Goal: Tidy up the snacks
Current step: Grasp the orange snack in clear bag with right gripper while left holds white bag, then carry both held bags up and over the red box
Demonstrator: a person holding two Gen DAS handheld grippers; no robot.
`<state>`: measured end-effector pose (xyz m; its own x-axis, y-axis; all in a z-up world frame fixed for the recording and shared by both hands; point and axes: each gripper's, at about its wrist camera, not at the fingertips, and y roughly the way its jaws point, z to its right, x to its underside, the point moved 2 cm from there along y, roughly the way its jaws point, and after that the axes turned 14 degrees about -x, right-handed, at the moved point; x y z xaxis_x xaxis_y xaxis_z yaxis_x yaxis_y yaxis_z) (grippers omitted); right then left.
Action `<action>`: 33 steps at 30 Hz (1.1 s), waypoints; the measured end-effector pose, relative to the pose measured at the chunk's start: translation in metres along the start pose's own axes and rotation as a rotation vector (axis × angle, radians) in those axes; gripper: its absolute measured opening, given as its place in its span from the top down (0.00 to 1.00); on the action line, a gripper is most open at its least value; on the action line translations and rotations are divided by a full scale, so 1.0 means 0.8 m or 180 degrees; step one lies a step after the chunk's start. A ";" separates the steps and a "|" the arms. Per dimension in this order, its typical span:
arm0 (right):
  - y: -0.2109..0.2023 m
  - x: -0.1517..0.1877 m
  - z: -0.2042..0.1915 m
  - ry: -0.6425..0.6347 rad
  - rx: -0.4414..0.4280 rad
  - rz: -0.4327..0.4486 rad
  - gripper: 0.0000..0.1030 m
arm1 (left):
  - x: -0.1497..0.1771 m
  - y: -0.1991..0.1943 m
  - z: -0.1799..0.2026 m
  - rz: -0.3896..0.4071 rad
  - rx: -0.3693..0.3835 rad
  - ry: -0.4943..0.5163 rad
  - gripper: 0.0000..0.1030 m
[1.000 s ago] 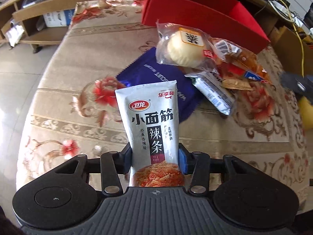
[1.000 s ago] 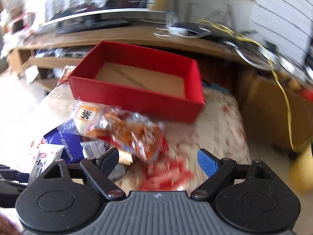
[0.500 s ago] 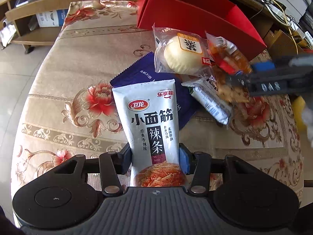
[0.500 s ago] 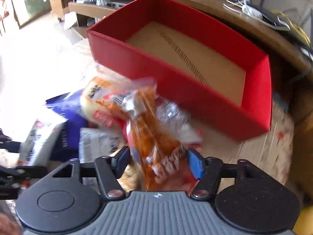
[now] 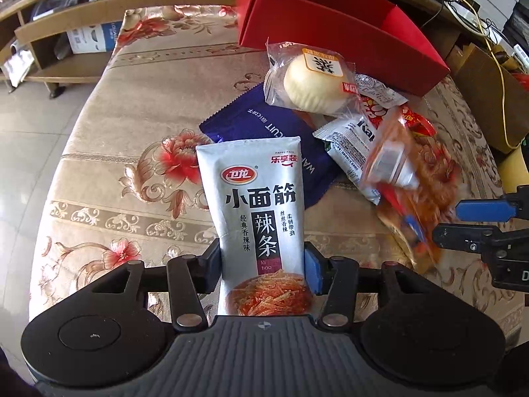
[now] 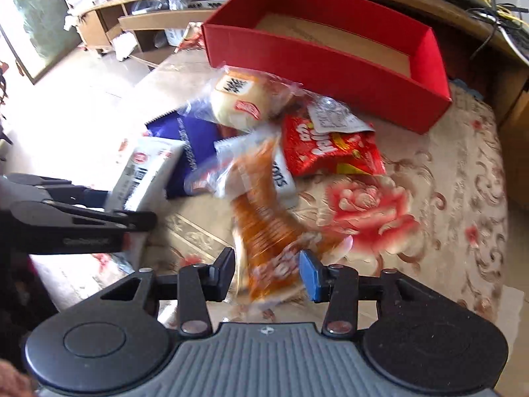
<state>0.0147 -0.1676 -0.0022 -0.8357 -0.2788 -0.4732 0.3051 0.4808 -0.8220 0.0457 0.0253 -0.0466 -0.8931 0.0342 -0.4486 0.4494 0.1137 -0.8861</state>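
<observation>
My left gripper (image 5: 263, 271) is shut on a white spicy-strip pouch (image 5: 258, 208), held upright above the table. My right gripper (image 6: 267, 276) is shut on an orange clear snack bag (image 6: 264, 228), blurred by motion; the bag also shows in the left wrist view (image 5: 406, 192). A snack pile lies ahead: a bagged bun (image 5: 312, 77), a blue biscuit pack (image 5: 274, 132), a white wafer pack (image 5: 350, 142) and a red candy bag (image 6: 327, 145). The open red box (image 6: 330, 63) stands behind the pile, with nothing in the part I can see.
The table wears a beige floral cloth (image 5: 115, 172). Wooden shelves (image 5: 66, 16) with clutter stand beyond the far edge. Cables and a cardboard box (image 5: 489, 92) sit at the right. The left gripper shows at the left of the right wrist view (image 6: 82, 211).
My right gripper closed on the orange snack bag and pulled it back from the pile toward me. The left gripper kept holding the pouch, nearly still.
</observation>
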 end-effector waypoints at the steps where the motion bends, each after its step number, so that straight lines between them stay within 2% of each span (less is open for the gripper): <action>1: -0.001 -0.004 0.001 -0.0018 0.0003 0.0003 0.55 | 0.001 -0.001 0.000 0.0002 0.0004 0.0013 0.41; 3: -0.001 -0.009 -0.001 -0.0104 -0.0023 0.0030 0.41 | 0.002 -0.001 -0.002 0.0011 -0.0036 0.0036 0.31; 4: -0.001 -0.012 -0.005 -0.0174 0.0010 0.0065 0.36 | 0.002 0.000 -0.003 0.0016 -0.0068 0.0043 0.29; 8: 0.036 -0.024 -0.015 -0.0477 0.0130 -0.0058 0.36 | 0.004 0.003 -0.008 0.0000 -0.0064 0.0018 0.24; 9: 0.046 -0.025 -0.015 -0.0494 0.0135 -0.0101 0.37 | 0.003 0.004 -0.008 0.0003 -0.0084 0.0018 0.22; 11: 0.062 -0.025 -0.010 -0.0455 0.0212 -0.0202 0.50 | 0.002 0.005 -0.007 0.0018 -0.0110 0.0028 0.20; 13: 0.063 -0.023 -0.004 -0.0363 0.0172 -0.0225 0.56 | 0.000 0.007 -0.007 0.0027 -0.0120 0.0029 0.18; 17: 0.051 -0.019 0.008 -0.0122 0.0134 -0.0165 0.64 | -0.003 0.009 -0.004 0.0066 -0.0220 0.0082 0.22; 21: 0.036 -0.014 0.013 -0.0012 0.0170 -0.0101 0.68 | -0.006 0.007 -0.011 0.0094 -0.0303 0.0005 0.45; 30: -0.005 -0.003 -0.008 0.0004 0.0159 0.0163 0.69 | 0.001 -0.005 -0.015 0.0028 -0.0318 -0.0120 0.51; 33: -0.019 -0.001 -0.014 0.0043 0.0122 0.0267 0.69 | 0.006 -0.027 -0.014 0.0160 -0.0326 -0.0091 0.51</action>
<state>0.0054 -0.1654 0.0141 -0.8124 -0.2276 -0.5368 0.3912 0.4698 -0.7913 0.0311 0.0342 -0.0281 -0.8679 0.0144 -0.4965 0.4878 0.2135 -0.8465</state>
